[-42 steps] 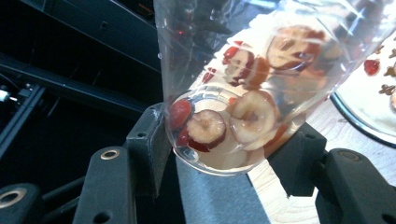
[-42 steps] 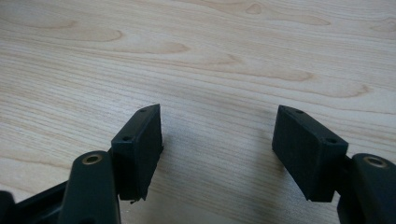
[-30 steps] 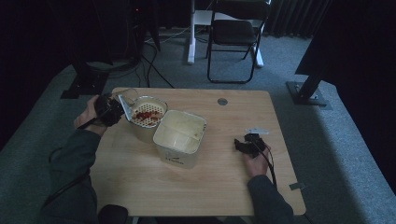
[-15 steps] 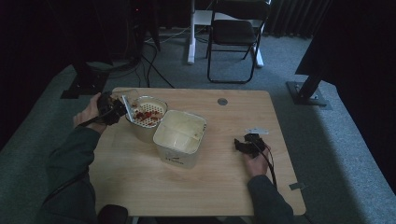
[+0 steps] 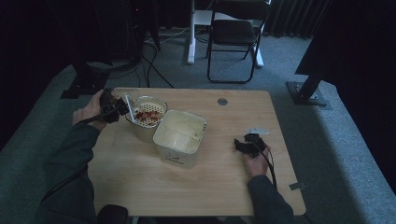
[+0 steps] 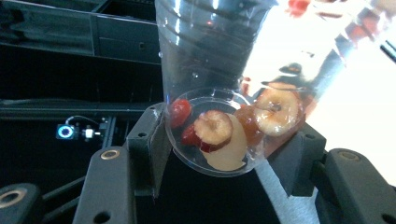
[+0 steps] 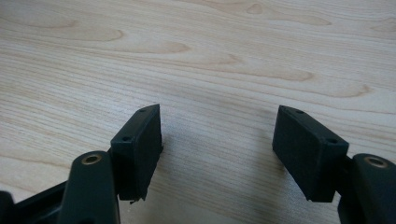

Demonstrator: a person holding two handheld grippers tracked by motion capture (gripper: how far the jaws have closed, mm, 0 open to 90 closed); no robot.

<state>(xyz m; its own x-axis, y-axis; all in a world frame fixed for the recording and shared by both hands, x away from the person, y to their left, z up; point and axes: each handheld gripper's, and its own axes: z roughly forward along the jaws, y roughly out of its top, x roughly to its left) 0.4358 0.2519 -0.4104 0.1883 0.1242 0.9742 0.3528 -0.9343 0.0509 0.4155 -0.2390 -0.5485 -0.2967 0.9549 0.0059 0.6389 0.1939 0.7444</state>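
Several red and pale fruit slices sit in a clear plastic cup, clamped by the left gripper mid-frame. At lower right, the right gripper gapes empty over grained wood table.

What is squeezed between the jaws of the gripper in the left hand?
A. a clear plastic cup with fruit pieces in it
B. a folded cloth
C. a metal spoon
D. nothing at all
A: in the left gripper view the clear plastic cup, with fruit pieces at its bottom, sits clamped in the left gripper.
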